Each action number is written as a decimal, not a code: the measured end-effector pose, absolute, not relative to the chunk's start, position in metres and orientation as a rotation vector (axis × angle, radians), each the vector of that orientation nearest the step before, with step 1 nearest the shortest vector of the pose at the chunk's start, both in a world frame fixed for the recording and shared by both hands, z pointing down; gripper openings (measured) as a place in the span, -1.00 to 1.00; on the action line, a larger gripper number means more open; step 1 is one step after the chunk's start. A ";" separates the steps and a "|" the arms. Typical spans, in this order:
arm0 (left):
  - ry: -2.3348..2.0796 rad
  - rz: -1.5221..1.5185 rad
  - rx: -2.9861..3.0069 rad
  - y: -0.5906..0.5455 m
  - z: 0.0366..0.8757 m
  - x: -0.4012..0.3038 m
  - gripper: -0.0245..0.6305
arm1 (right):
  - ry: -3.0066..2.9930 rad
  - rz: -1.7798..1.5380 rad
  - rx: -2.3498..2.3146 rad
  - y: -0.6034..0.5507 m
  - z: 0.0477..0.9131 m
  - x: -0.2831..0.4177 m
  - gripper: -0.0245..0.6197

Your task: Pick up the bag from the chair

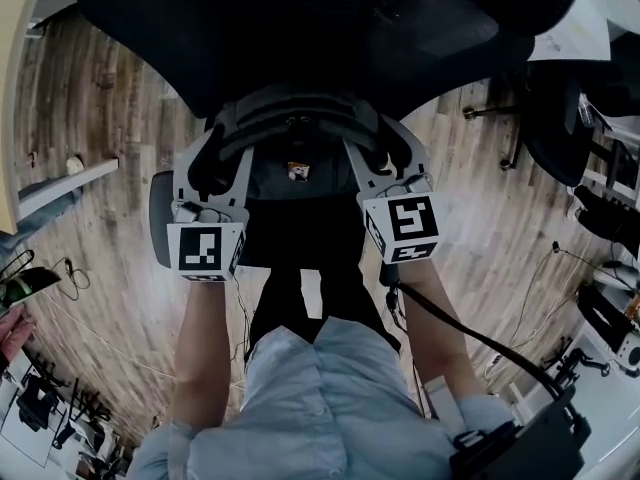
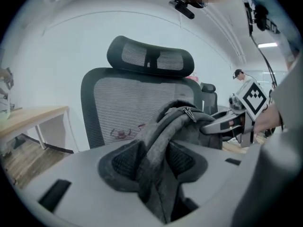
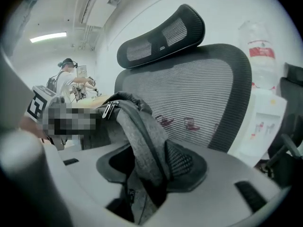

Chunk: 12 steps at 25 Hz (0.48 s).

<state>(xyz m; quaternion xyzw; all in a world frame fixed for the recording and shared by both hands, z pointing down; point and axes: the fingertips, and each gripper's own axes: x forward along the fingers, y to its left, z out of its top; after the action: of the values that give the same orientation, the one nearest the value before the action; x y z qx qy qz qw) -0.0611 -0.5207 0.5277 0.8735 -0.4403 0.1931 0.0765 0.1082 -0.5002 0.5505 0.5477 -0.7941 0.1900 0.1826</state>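
A dark grey bag (image 1: 300, 193) sits on the seat of a black mesh office chair (image 1: 300, 28), against its backrest. My left gripper (image 1: 222, 138) holds the bag's left side and my right gripper (image 1: 378, 143) its right side. In the left gripper view a fold of the bag's grey fabric (image 2: 165, 141) is pinched between the two black pads of the left gripper (image 2: 154, 162). In the right gripper view a grey strap of the bag (image 3: 139, 136) runs down between the pads of the right gripper (image 3: 144, 167), which press on it. A zipper pull (image 3: 108, 109) hangs at the bag's top.
The chair's headrest (image 2: 151, 58) and mesh back (image 3: 199, 89) rise behind the bag, an armrest (image 1: 160, 218) juts at left. A wooden table (image 2: 28, 117) stands left, a water dispenser (image 3: 262, 103) right, another chair (image 1: 560, 118) nearby. A person (image 3: 66, 79) works far off.
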 end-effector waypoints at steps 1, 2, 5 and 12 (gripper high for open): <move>-1.322 0.562 2.615 -0.516 0.521 -0.071 -0.40 | -2.244 0.534 1.552 -0.496 0.544 0.098 -0.39; -1.325 0.547 2.608 -0.512 0.516 -0.080 -0.40 | -2.248 0.531 1.558 -0.492 0.539 0.089 -0.40; -1.333 0.515 2.576 -0.502 0.510 -0.089 -0.41 | -2.262 0.524 1.574 -0.482 0.531 0.080 -0.43; -1.398 0.463 2.561 -0.466 0.471 -0.123 -0.45 | -2.329 0.425 1.574 -0.452 0.486 0.047 -0.49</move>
<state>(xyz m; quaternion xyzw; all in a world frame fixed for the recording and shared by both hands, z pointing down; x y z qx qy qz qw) -0.1226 -0.4662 0.4714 0.8631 -0.4712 0.1561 0.0935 0.0475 -0.4519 0.4862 0.5476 -0.8100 0.1477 0.1487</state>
